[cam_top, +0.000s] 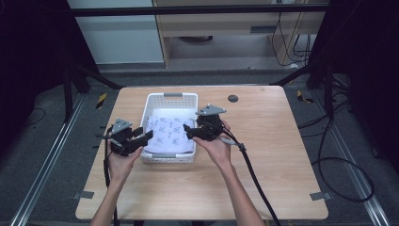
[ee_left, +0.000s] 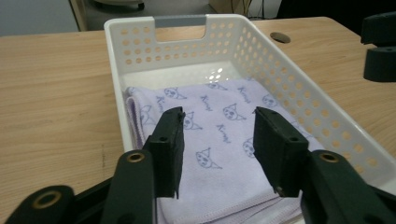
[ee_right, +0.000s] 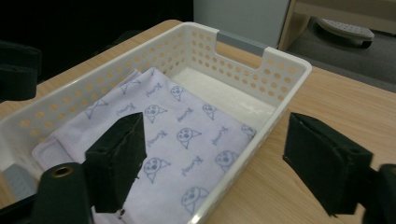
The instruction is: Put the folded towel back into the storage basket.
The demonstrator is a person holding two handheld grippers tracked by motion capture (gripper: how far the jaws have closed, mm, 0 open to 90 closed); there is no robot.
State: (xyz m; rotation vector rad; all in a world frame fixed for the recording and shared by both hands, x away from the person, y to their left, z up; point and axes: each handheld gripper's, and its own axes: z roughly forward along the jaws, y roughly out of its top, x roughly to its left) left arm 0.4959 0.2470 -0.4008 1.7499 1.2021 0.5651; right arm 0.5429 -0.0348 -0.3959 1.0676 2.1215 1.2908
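Gripper pair (cam_top: 167, 133) above wooden table (cam_top: 263, 155)

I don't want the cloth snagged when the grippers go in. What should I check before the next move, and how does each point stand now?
1. Left gripper open: ok, jaws apart over the cloth.
2. Right gripper open: ok, jaws wide, straddling the basket's side wall.
3. Folded cloth lies flat in the white basket: ok.
4. Jaws touching the cloth: cannot tell.
5. Basket's far end free of items: ok, bare floor shows.
6. Basket well inside the table edges: ok.
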